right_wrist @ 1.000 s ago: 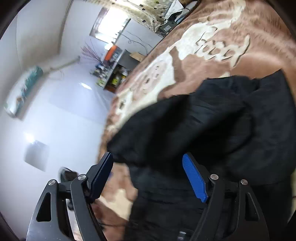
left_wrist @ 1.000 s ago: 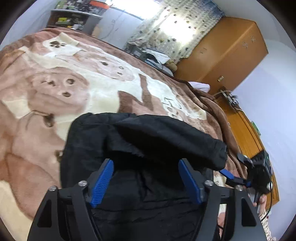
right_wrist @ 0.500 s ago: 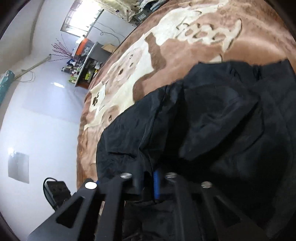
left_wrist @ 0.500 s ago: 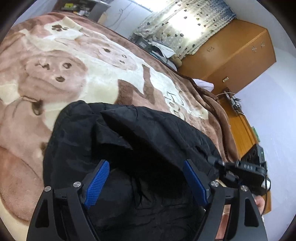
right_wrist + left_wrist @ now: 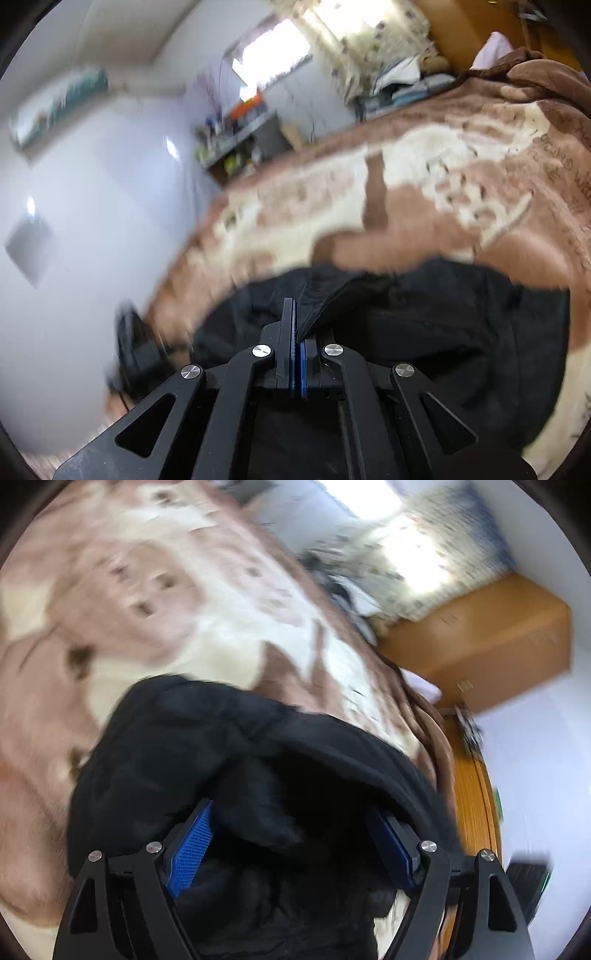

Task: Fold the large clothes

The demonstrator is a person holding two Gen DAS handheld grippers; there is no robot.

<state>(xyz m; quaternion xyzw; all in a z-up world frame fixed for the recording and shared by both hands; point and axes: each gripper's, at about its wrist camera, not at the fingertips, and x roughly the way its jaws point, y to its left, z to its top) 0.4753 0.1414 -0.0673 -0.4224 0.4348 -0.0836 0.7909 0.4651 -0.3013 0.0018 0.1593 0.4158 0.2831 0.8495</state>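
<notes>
Swung upward since a second ago — right gripper [image 5: 297,332], then wide open, now clamped on black jacket [image 5: 424,332] edge; left gripper [image 5: 295,842] gaping over it on near blanket [image 5: 110,627]. Soft, bulky — best pinched at hems.

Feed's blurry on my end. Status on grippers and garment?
Right gripper shut on black garment fold. Left gripper open, garment between fingers. Garment bunched on brown blanket. Nothing in the way.

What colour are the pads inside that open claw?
Blue, on black arms. The left claw shows its pads best in the left wrist view.
</notes>
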